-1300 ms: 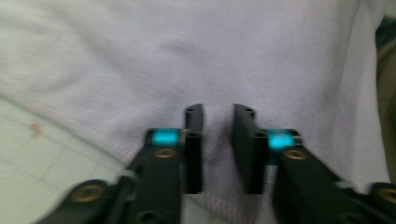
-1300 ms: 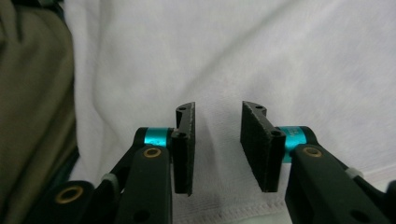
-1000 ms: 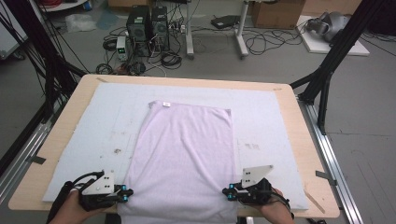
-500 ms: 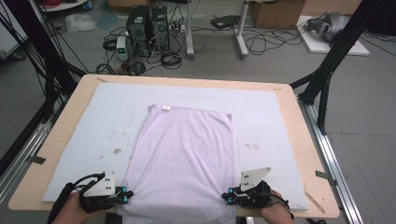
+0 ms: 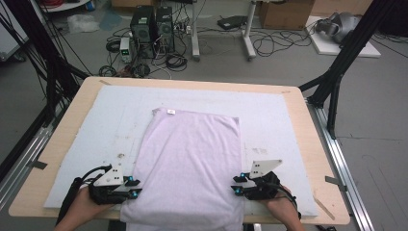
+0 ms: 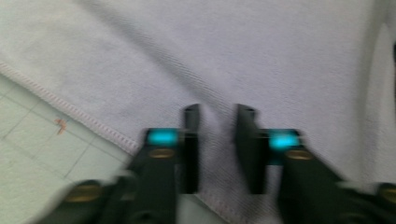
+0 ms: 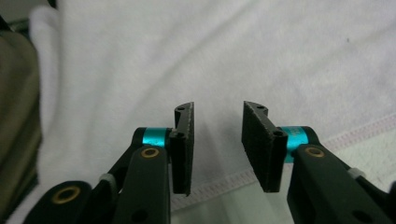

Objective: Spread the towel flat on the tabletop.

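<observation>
One pale lilac terry towel [image 5: 190, 163] lies flat on the light grey mat [image 5: 86, 139] over the wooden table [image 5: 315, 159], its near edge hanging past the table's front. At the towel's near left edge the left gripper [image 6: 215, 126] has just been opening, jaws slightly apart over the cloth. At its near right edge the right gripper [image 7: 217, 135] has also just been opening, its gap empty above the hem.

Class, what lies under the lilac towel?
Under the lilac towel lies a pale mat on the wooden table. Anything else beneath it is covered.
</observation>
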`<action>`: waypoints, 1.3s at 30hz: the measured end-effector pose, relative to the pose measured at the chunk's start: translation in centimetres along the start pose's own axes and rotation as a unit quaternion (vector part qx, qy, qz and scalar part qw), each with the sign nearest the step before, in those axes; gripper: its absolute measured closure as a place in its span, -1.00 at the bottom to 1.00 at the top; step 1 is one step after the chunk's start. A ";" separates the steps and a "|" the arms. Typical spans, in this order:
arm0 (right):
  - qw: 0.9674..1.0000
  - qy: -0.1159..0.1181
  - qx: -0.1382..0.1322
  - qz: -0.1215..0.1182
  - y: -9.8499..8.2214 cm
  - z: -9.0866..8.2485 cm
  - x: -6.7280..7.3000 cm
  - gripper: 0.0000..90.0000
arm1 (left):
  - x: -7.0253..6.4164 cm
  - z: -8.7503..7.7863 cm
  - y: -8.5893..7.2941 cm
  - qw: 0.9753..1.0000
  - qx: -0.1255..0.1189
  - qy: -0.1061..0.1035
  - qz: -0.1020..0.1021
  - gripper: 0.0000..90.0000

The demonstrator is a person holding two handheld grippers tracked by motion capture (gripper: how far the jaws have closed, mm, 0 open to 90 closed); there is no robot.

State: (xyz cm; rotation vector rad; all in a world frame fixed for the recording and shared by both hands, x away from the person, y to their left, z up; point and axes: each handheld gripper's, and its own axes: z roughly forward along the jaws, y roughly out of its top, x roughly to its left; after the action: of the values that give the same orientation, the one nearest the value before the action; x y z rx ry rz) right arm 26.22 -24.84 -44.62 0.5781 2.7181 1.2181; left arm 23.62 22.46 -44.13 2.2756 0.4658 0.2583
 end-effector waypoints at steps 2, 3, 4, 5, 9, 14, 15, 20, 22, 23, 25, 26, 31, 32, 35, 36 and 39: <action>1.000 0.003 -0.004 0.003 0.0 0.1 -0.1 0.75 | -0.2 -0.1 0.0 1.000 0.004 0.001 0.003 0.97; 1.000 0.010 -0.004 0.004 0.0 0.0 -0.1 0.86 | -0.3 -0.4 -0.1 1.000 0.009 -0.002 0.007 0.97; 1.000 0.011 -0.003 -0.001 -0.1 0.0 0.0 0.88 | -0.5 -0.9 -0.3 1.000 0.007 -0.002 0.008 0.97; 1.000 0.010 -0.002 -0.002 -0.1 -0.1 0.2 0.87 | -0.7 -1.5 -0.6 1.000 -0.004 -0.002 -0.001 0.97; 1.000 0.021 -0.008 0.004 -0.3 -0.2 0.2 0.73 | -0.5 -2.3 -1.0 1.000 -0.004 0.013 -0.014 0.61; 1.000 0.017 -0.017 0.006 0.3 0.0 0.2 0.54 | 0.4 -1.4 -0.4 0.999 -0.015 0.019 -0.029 0.29; 1.000 0.014 -0.020 0.007 0.4 0.0 0.2 0.49 | 0.6 -1.2 -0.3 0.999 -0.015 0.020 -0.030 0.27; 0.999 0.006 -0.031 0.017 0.6 0.0 -0.5 0.32 | 1.7 -0.4 0.4 0.998 -0.035 0.028 -0.044 0.20; 0.999 0.002 -0.036 0.025 0.7 0.0 -0.8 0.26 | 2.2 -0.1 0.7 0.997 -0.041 0.033 -0.049 0.18; 0.999 -0.002 -0.038 0.025 0.7 0.0 -0.9 0.23 | 2.5 0.0 0.8 0.997 -0.046 0.036 -0.056 0.17; 0.998 -0.009 -0.045 0.030 0.8 -0.1 -1.3 0.14 | 3.0 0.2 1.0 0.996 -0.051 0.040 -0.061 0.15; 0.998 -0.010 -0.048 0.036 0.9 -0.1 -1.6 0.10 | 3.1 0.3 1.1 0.996 -0.053 0.043 -0.061 0.15; 0.998 -0.018 -0.049 0.047 1.2 0.0 -2.4 -0.09 | 3.9 0.8 1.3 0.995 -0.054 0.053 -0.067 0.12; 0.998 -0.022 -0.047 0.045 1.3 0.1 -2.5 -0.11 | 4.1 0.8 1.4 0.995 -0.053 0.052 -0.070 0.11; 0.997 -0.024 -0.046 0.054 1.6 0.3 -3.0 -0.19 | 4.6 1.0 1.6 0.994 -0.060 0.057 -0.073 0.06; 0.997 -0.029 -0.046 0.053 1.7 0.4 -3.3 -0.22 | 4.7 1.0 1.7 0.993 -0.063 0.056 -0.077 0.05; 0.997 -0.031 -0.049 0.059 2.0 0.5 -4.0 -0.29 | 5.2 1.1 1.9 0.993 -0.068 0.060 -0.081 0.01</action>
State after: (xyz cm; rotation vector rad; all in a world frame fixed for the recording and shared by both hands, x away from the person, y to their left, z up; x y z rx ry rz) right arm 30.62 -24.77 -43.72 0.7613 2.5891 1.3277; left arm 29.24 22.66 -43.26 2.0842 0.6706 0.3350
